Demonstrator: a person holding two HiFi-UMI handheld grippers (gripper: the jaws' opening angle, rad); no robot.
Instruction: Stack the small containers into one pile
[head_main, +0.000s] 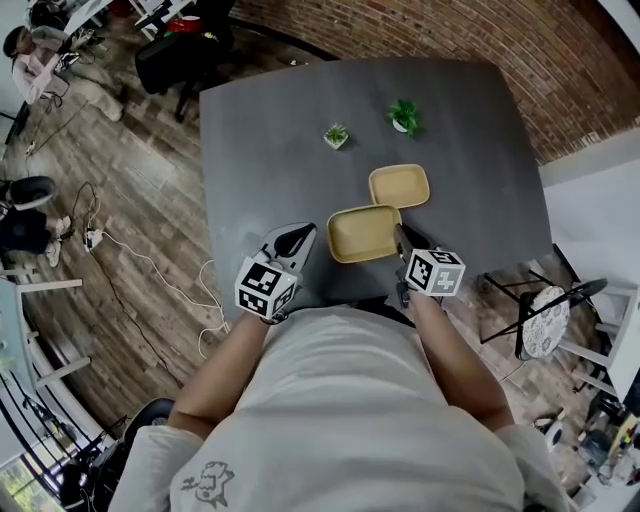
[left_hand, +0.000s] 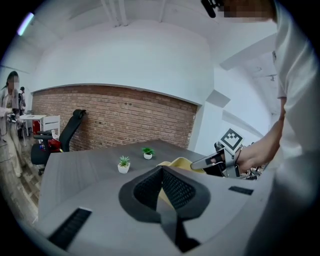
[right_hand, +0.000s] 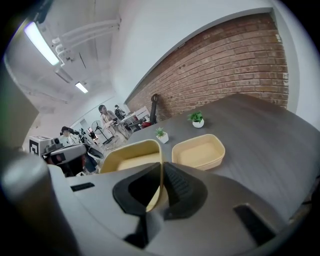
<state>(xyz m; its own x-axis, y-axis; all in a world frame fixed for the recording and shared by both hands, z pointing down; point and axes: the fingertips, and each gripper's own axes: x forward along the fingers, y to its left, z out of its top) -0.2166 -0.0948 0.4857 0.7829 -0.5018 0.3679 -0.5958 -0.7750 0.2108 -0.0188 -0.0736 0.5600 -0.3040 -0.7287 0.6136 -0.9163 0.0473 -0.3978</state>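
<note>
Grip check, both tools on one piece. Right tool (right_hand: 161, 175) is clamped on the right-hand wall of the near container (head_main: 364, 233); the thin yellow wall runs straight up between the pads. Left tool (left_hand: 161, 172) has its jaws drawn together with a sliver of yellow between them, which I read as the same container's left wall (in the head view the tip sits right at that edge, but contact is hard to confirm there).

Reason for pinching opposite sides, as I judge it: the walls are thin and the piece is wide, so two grips should keep it level for carrying over its partner. Far container (head_main: 399, 185) sits mouth up on the table (head_main: 250, 130), just beyond the near one and slightly to the right, apart from it. Whether the near one is clear of the table I cannot tell.

Appearance: both are shallow rounded rectangles, pale mustard yellow, matte and empty. They look alike in size, so nesting seems likely. Small potted plant (head_main: 336, 135) and a second plant (head_main: 404, 115) stand further back.
</note>
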